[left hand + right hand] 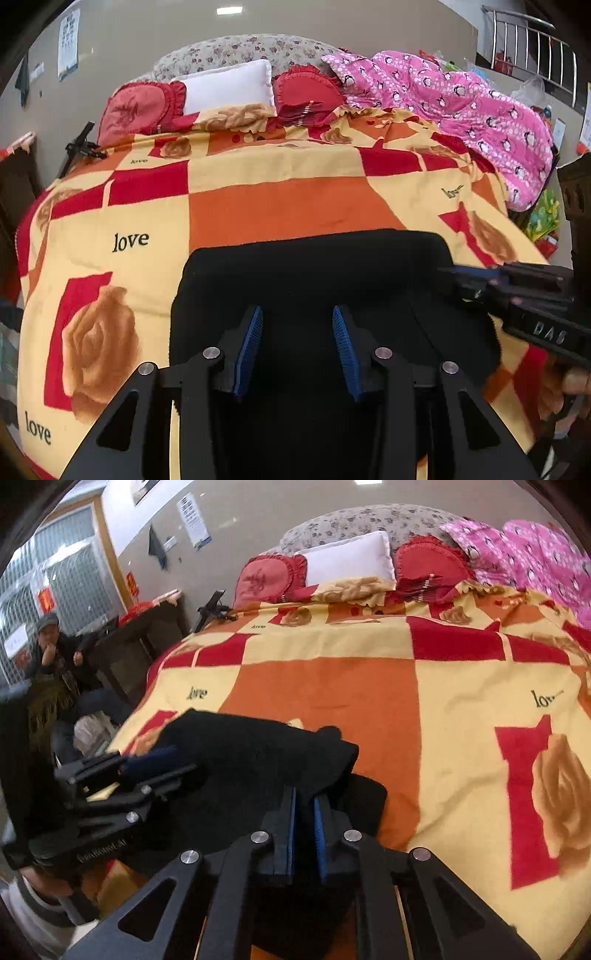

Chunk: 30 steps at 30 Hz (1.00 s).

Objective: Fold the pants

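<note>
Item: black pants [314,280], lying partly folded at the near edge of the patterned bedspread [280,206], long axis seemingly running left to right across the bed, though the dark cloth is hiding its outline.

Left gripper [297,350]: hovering over the middle of the bundle, jaws standing moderately apart, nothing between the pads.

Right gripper [304,834]: jaws nearly closed, pinching a raised edge of the pants at the bundle's right end. This hand is nearer the free edge, so the next fold is probably depending on it.
</note>
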### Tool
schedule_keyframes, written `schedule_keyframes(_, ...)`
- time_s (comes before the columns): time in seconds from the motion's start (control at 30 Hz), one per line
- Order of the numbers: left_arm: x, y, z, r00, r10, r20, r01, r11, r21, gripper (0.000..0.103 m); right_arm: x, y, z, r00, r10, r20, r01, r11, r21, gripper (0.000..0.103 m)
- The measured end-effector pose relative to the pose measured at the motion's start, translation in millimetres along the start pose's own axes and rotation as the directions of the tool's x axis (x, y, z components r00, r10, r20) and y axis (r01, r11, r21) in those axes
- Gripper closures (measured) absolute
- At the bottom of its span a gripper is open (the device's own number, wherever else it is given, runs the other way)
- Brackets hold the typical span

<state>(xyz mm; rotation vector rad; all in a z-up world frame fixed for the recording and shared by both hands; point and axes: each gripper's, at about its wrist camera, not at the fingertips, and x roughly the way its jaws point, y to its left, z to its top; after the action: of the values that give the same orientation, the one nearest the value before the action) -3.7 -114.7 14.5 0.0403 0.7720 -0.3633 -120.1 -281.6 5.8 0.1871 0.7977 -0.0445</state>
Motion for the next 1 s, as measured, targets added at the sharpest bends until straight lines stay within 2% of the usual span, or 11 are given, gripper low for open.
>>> schedule_keyframes(0.1,-17,6,1,1.0,-0.017,0.011,0.018,0.999,-0.04,0.067,-19,4,9,0.999,-0.007,0.033,0.007,1.0,-0.009,0.08)
schedule_keyframes(0.23,-41,9,-7,0.998,0.011,0.066,-0.007,0.998,-0.063,0.067,-31,21,20,0.996,0.053,0.073,-0.05,0.998,-0.045,0.071)
schedule_keyframes(0.3,-44,12,-17,0.998,0.007,0.063,-0.001,0.996,-0.085,0.067,-22,29,25,0.995,0.072,0.064,-0.068,0.995,-0.068,0.067)
schedule_keyframes(0.43,-34,12,-32,1.0,0.018,0.018,-0.017,0.996,-0.085,0.067,12,24,28,0.999,0.047,0.001,-0.047,0.998,-0.043,0.067)
schedule_keyframes(0.5,-31,8,-35,0.999,0.023,0.029,-0.021,0.998,-0.067,0.065,29,19,24,0.999,0.022,-0.043,-0.023,0.999,-0.027,0.067)
schedule_keyframes(0.57,-30,6,-34,0.999,0.027,0.026,-0.025,0.997,-0.069,0.065,33,15,20,0.999,0.022,-0.039,-0.022,1.0,-0.011,0.066)
schedule_keyframes(0.73,-41,10,-27,1.0,0.008,0.024,-0.005,0.995,-0.103,0.065,-1,24,14,1.0,0.008,-0.011,-0.008,0.999,-0.051,0.063)
schedule_keyframes(0.8,-50,15,-27,0.999,0.017,0.039,-0.012,0.992,-0.127,0.065,-14,28,9,1.0,0.026,-0.007,-0.026,0.998,-0.064,0.054)
schedule_keyframes(0.9,-58,19,-31,0.997,0.035,0.069,-0.025,0.99,-0.14,0.064,-29,38,-10,0.998,0.059,-0.012,-0.06,0.994,-0.095,0.05)
schedule_keyframes(1.0,-48,15,-41,0.999,0.034,0.027,-0.031,0.991,-0.127,0.061,-17,37,-30,0.998,0.034,-0.061,-0.041,0.993,-0.108,0.047)
